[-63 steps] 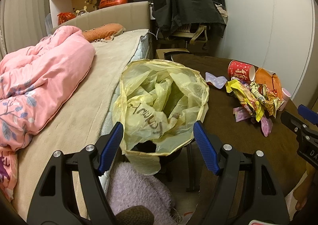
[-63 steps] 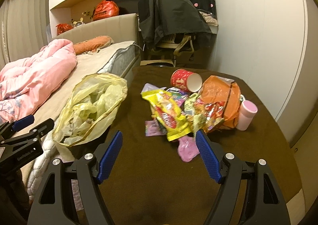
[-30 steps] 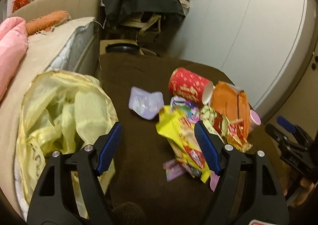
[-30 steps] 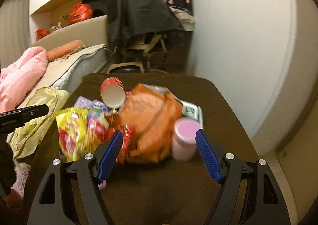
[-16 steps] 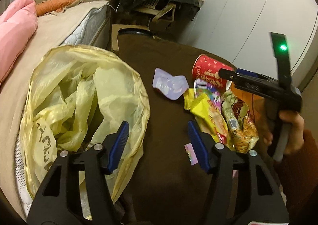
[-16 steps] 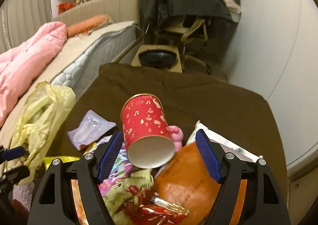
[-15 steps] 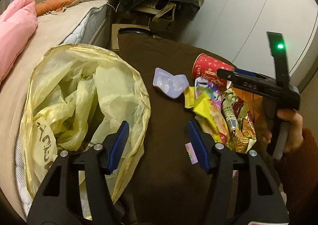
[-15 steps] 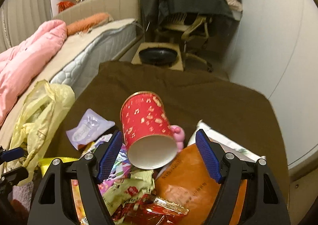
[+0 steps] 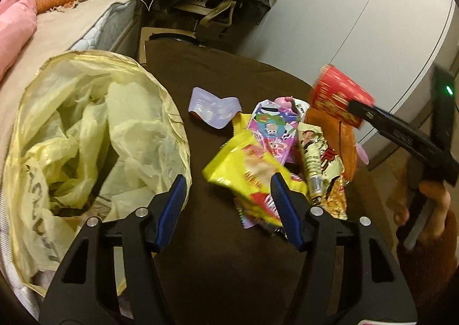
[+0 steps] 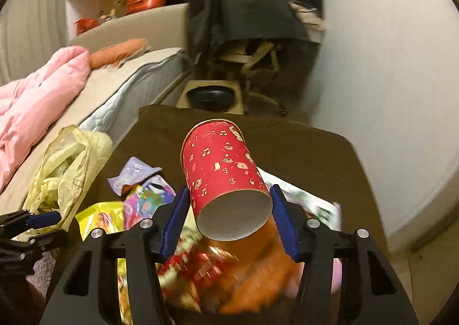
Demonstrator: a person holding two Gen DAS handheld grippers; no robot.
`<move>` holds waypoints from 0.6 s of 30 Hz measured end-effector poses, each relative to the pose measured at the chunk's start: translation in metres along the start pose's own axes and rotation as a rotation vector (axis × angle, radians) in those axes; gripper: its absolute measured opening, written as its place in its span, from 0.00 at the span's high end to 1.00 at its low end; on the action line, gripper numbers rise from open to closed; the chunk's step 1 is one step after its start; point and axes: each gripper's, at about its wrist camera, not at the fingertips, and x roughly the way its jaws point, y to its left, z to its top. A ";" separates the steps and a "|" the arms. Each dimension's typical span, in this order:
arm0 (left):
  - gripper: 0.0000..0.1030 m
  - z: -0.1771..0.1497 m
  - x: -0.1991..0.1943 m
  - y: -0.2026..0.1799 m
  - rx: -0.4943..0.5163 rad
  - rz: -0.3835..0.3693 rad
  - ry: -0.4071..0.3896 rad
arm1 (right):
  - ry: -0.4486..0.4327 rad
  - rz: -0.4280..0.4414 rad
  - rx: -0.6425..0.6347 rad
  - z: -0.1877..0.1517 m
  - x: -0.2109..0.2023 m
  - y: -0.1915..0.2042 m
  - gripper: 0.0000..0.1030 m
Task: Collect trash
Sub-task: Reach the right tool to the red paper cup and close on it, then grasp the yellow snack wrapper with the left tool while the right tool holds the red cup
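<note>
Red paper cup (image 10: 223,175) sits at the frame centre between the right tongs (image 10: 229,210), whose jaws have just been closing and now pinch its sides. Grip gently so it does not crush, then carry it to the yellow bag (image 9: 86,135) at left. Left tongs (image 9: 226,204) stand apart, empty, over the surface (image 9: 218,267).

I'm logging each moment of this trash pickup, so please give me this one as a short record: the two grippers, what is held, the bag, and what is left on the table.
right gripper: its jaws have just been closing; pads on either side of the red paper cup, which is lifted off the pile, open end toward the camera
left gripper: open, holds nothing, over the brown table between bag and wrappers
bag: yellow trash bag, mouth open, at the table's left edge
still on table: yellow snack bag, pink wrapper, orange bag, lilac plastic tray
</note>
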 end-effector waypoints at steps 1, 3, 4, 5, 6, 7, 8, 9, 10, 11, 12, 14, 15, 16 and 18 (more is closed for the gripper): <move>0.44 0.000 0.002 0.000 -0.006 0.005 0.006 | -0.005 -0.008 0.008 -0.005 -0.007 -0.004 0.48; 0.49 0.000 0.008 0.000 -0.021 0.017 0.027 | -0.015 -0.025 0.013 -0.017 -0.020 -0.009 0.48; 0.50 -0.001 0.011 0.000 -0.035 0.019 0.043 | -0.018 -0.034 0.012 -0.022 -0.024 -0.010 0.48; 0.50 -0.002 0.013 0.001 -0.044 0.019 0.052 | -0.022 -0.048 0.013 -0.028 -0.029 -0.010 0.48; 0.50 -0.004 0.014 0.001 -0.057 0.016 0.061 | -0.024 -0.055 0.015 -0.033 -0.032 -0.011 0.48; 0.50 -0.006 0.014 0.001 -0.064 0.012 0.065 | -0.026 -0.060 0.019 -0.038 -0.035 -0.013 0.48; 0.51 -0.008 0.014 0.001 -0.067 0.008 0.067 | -0.027 -0.066 0.026 -0.043 -0.038 -0.014 0.48; 0.51 -0.011 0.013 0.000 -0.069 -0.001 0.070 | -0.028 -0.069 0.032 -0.046 -0.040 -0.015 0.48; 0.51 -0.013 0.012 -0.001 -0.070 -0.005 0.070 | -0.031 -0.073 0.035 -0.049 -0.042 -0.015 0.48; 0.51 -0.014 0.012 -0.001 -0.072 -0.006 0.070 | -0.035 -0.076 0.035 -0.052 -0.043 -0.015 0.48; 0.51 -0.014 0.012 -0.001 -0.079 -0.008 0.069 | -0.038 -0.081 0.035 -0.054 -0.044 -0.014 0.48; 0.51 -0.015 0.014 0.000 -0.097 -0.018 0.077 | -0.047 -0.089 0.036 -0.057 -0.046 -0.013 0.48; 0.51 -0.015 0.013 -0.001 -0.111 -0.042 0.083 | -0.052 -0.091 0.040 -0.058 -0.047 -0.014 0.48; 0.51 -0.015 0.011 -0.004 -0.114 -0.065 0.080 | -0.055 -0.091 0.045 -0.060 -0.048 -0.015 0.48; 0.51 -0.014 0.002 -0.013 -0.091 -0.075 0.047 | -0.057 -0.088 0.060 -0.061 -0.048 -0.019 0.48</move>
